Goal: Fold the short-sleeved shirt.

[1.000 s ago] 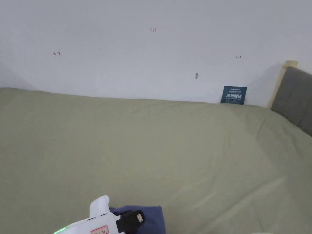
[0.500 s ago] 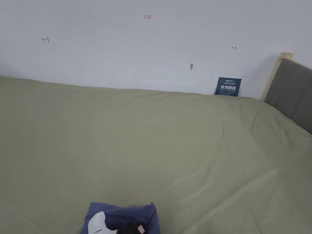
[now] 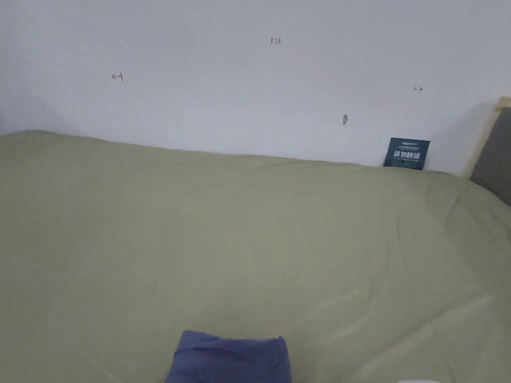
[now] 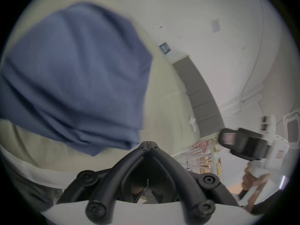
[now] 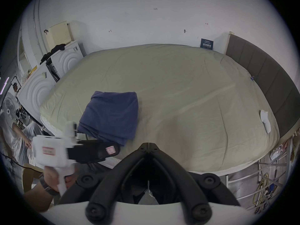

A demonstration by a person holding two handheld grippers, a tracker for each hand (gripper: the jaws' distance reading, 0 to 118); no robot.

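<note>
A grey headboard (image 5: 266, 76) sits at the right of the right gripper view, white appliances (image 5: 39, 89) at the left, a dark card (image 3: 406, 153) against the wall. The folded blue shirt (image 5: 112, 114) lies on the green bed sheet (image 5: 186, 98), left of centre, near the bed's lower edge. The left gripper (image 4: 148, 145) has its jaws closed on nothing, their tips just beside the shirt's corner. The right gripper (image 5: 148, 145) is likewise closed, apart from it. Since a second ago the left gripper has left the head view's bottom edge.
</note>
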